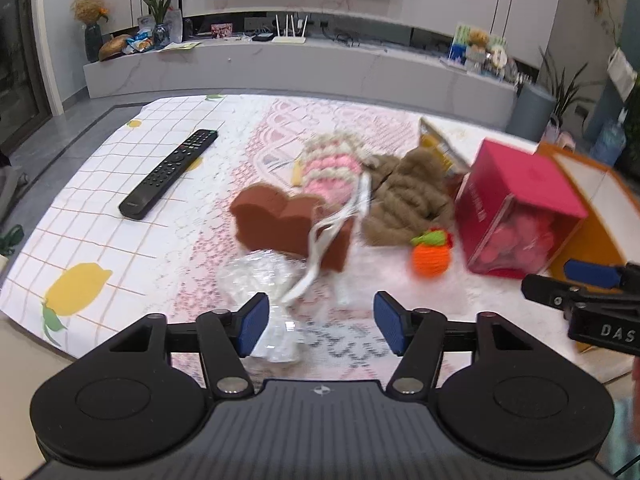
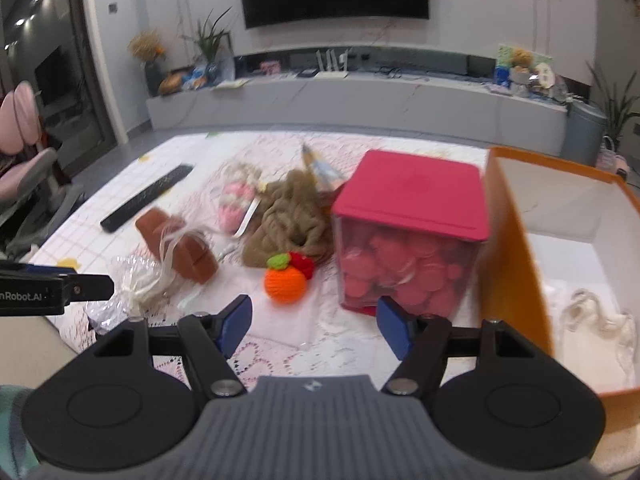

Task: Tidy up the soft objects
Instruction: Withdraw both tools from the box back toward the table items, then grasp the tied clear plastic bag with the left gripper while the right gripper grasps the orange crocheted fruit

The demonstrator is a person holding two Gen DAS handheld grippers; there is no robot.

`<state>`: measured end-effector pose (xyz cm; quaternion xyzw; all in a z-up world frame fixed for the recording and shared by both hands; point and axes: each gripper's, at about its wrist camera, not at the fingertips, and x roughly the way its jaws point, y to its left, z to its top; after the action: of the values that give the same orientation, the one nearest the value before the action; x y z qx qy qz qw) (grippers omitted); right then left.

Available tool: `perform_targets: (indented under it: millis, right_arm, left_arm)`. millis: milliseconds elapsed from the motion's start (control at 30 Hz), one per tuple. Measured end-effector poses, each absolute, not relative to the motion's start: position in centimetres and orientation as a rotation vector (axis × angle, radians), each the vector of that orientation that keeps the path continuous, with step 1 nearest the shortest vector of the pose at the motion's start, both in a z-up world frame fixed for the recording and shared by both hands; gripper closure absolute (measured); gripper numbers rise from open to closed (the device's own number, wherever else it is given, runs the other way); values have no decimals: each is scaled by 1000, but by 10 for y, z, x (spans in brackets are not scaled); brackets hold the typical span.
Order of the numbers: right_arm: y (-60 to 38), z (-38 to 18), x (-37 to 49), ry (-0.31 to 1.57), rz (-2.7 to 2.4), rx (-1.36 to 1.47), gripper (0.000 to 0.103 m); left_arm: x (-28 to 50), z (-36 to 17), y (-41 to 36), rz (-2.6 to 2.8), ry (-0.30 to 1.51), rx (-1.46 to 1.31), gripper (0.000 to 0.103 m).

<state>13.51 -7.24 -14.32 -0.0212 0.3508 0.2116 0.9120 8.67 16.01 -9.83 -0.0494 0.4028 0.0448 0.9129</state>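
Soft things lie mid-table: a brown bread-shaped sponge, a pink-and-cream knitted piece, a tan knitted heap, an orange crocheted fruit and a crinkly clear bag with white ribbon. An open orange box at right holds a white cloth. My left gripper is open and empty, just before the bag. My right gripper is open and empty, near the fruit.
A pink-lidded clear cube with pink contents stands between the soft things and the orange box. A black remote lies at left. A yellow snack packet lies behind the tan heap. A TV console stands beyond the table.
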Motion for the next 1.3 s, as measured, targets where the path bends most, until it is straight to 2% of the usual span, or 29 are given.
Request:
perform_targets:
  millis: [167,300,500,800,933,1033,1300]
  right_arm:
    - [-55,-161,148,763,468,-70,35]
    - [-38,-174,160,780,489,-83,35]
    - [-9,-188,181,766,503,-147,44]
    - [12,-211,208,781,449,-212,47]
    - [16,-221,214,788,444,-230,58]
    - [15,-224,214,788,449,-228,62]
    - [16,-219,209,751,459,-242,62]
  left_arm:
    - [101,-115,176,126,879,-56,17]
    - [113,-129,190,130,939,-101,17]
    - [131,-144,201,126,996,-139,17]
    - [149,-161,210,109,1061,-177,19]
    - [151,-165,210,98,1080,-183,29]
    - [151,-163,209,105,1071,-172,35]
    - [143,-155,206,88,1037,-166,45]
